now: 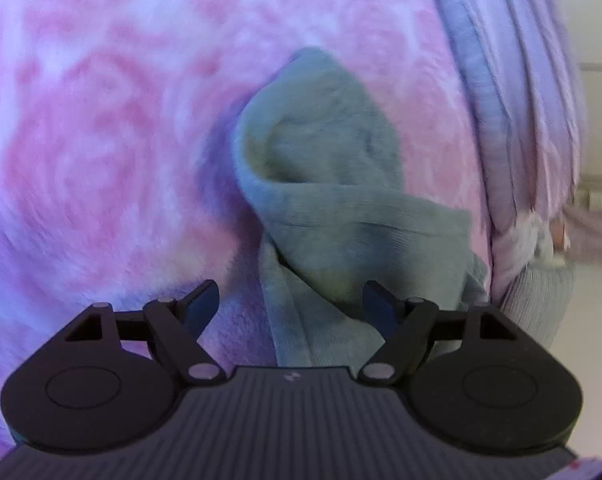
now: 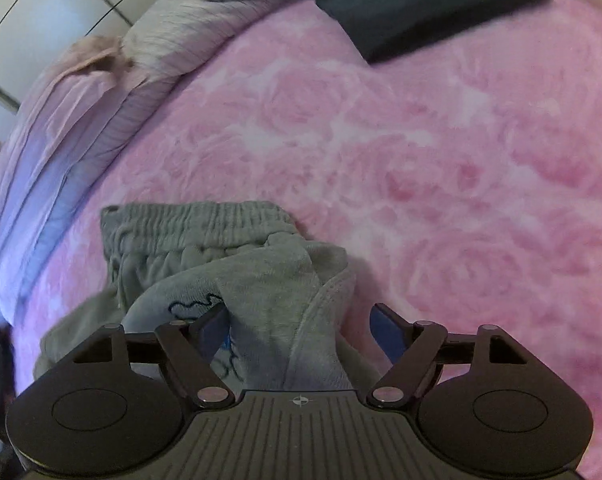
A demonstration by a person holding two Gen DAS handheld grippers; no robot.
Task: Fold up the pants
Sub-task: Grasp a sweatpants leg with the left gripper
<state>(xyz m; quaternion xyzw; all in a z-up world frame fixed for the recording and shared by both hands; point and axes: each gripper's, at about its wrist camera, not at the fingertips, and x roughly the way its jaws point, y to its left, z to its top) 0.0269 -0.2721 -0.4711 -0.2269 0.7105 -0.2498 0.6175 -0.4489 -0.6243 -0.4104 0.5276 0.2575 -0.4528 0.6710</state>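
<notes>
Left wrist view: the left gripper [image 1: 291, 300] hangs with jaws spread wide over a crumpled fold of grey pants [image 1: 321, 184] on a pink rose-patterned blanket [image 1: 101, 140]; cloth lies between the fingers, pads apart from it. The fold runs from near to far, tip pointing away.

Right wrist view: the right gripper [image 2: 299, 326] stands fully spread above the bunched pants [image 2: 229, 264], fabric between its fingers, ungripped. The elastic waistband [image 2: 197, 220] lies far, running left to right.

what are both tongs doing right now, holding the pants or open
Left tongs: open, grey pants between them, not gripped.
Right tongs: open, pants between them, not gripped.
</notes>
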